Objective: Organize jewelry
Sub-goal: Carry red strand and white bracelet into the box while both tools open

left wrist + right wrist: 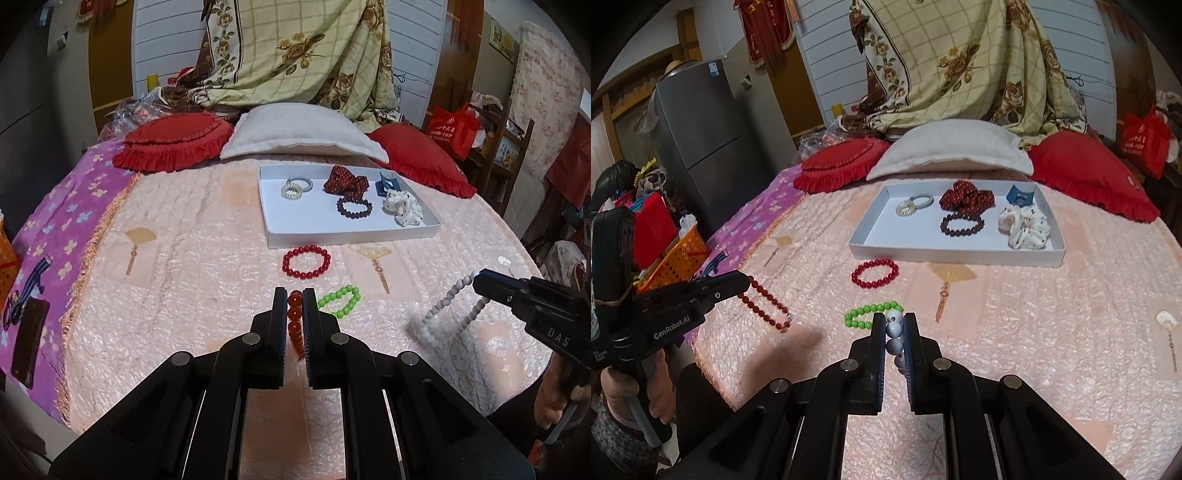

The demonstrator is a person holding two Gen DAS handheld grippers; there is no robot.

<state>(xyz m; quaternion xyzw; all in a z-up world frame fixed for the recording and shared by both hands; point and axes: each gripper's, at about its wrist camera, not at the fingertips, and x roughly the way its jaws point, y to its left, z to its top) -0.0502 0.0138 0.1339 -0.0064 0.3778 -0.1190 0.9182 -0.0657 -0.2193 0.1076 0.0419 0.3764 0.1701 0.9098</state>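
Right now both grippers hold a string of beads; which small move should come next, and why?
Probably carry the left gripper forward to the white tray and release there. It is shut on the orange-red beads, the tray's front left part looks free, and the red bracelet and green bracelet lie on the bedspread in between, so pass above them.

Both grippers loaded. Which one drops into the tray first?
Probably right, though close. The right gripper, shut on the white bead strand, faces the white tray head-on; the left gripper with its red bead strand sits left of it.

Pink-quilted bed [1015, 332], grey fridge [701, 147]
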